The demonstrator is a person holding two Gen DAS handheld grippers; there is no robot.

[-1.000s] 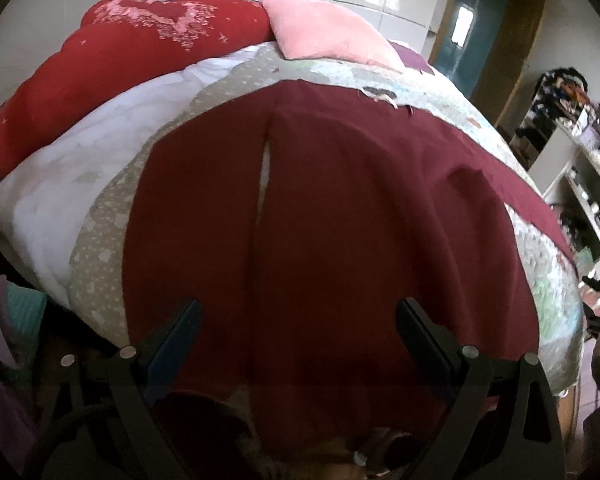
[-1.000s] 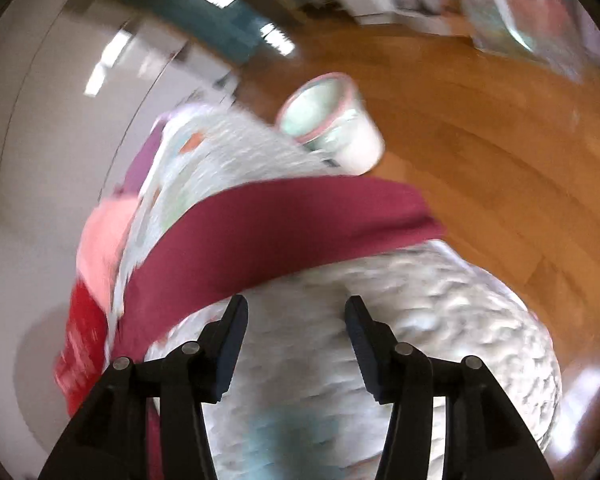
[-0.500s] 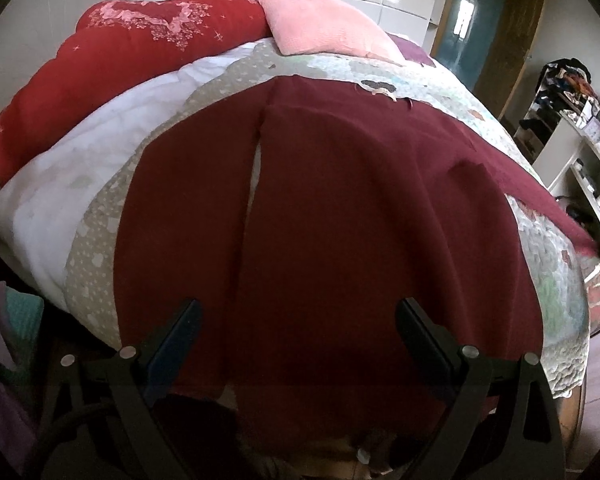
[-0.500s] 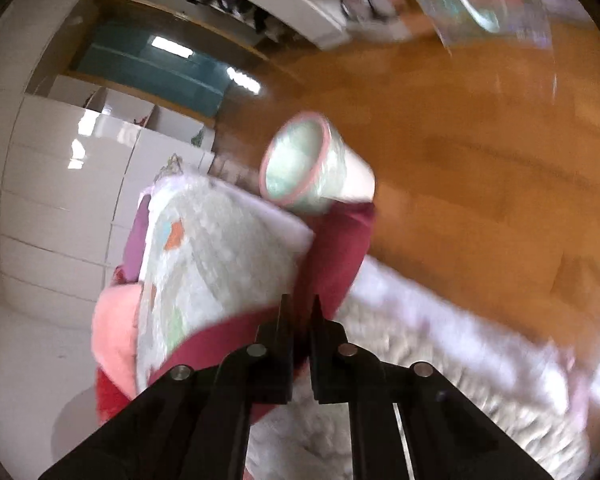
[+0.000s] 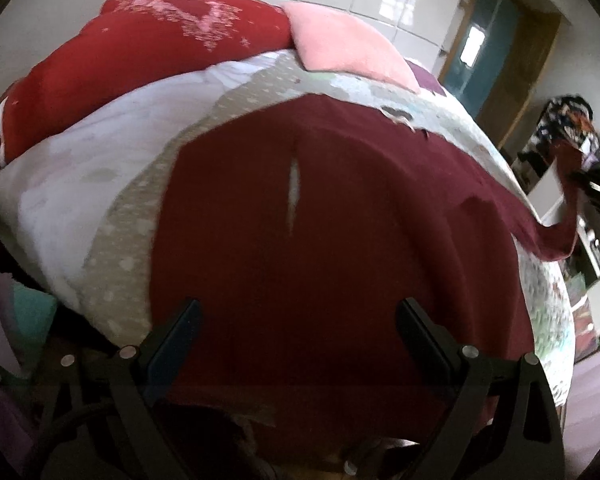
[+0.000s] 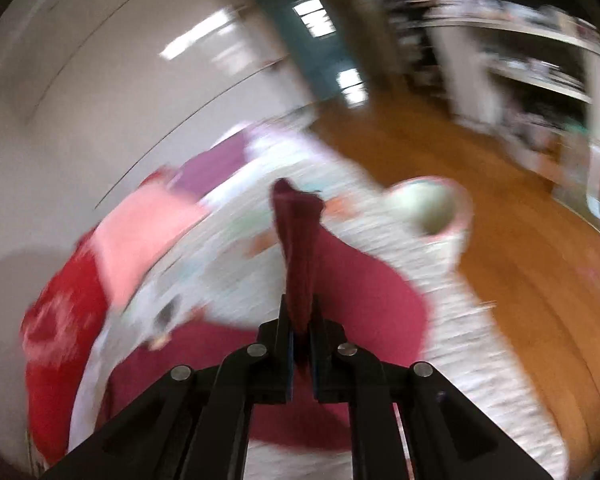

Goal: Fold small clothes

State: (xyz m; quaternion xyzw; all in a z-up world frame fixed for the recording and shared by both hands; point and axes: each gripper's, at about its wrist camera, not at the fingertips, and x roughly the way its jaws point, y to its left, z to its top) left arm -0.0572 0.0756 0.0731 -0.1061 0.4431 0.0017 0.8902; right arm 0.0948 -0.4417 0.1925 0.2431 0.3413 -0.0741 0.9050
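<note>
A dark red garment [image 5: 340, 248] lies spread over the patterned bed quilt [image 5: 132, 216], with a narrow slit down its middle. My left gripper [image 5: 298, 316] hovers open over its near edge, nothing between the fingers. My right gripper [image 6: 300, 312] is shut on the garment's far right corner [image 6: 296, 240] and holds it lifted off the quilt. In the left wrist view that raised corner [image 5: 568, 200] hangs from the right gripper [image 5: 588, 178] at the far right. The right wrist view is heavily blurred.
A red pillow [image 5: 148, 64] and a pink pillow [image 5: 348, 52] lie at the head of the bed. A pale bin with a pink rim [image 6: 428, 208] stands on the wooden floor [image 6: 520, 280] beside the bed. Cluttered shelves [image 6: 532, 72] line the far wall.
The right gripper closed on the garment's right corner and lifted it up off the quilt, rolling as it rose. The left gripper shifted slightly and stays open.
</note>
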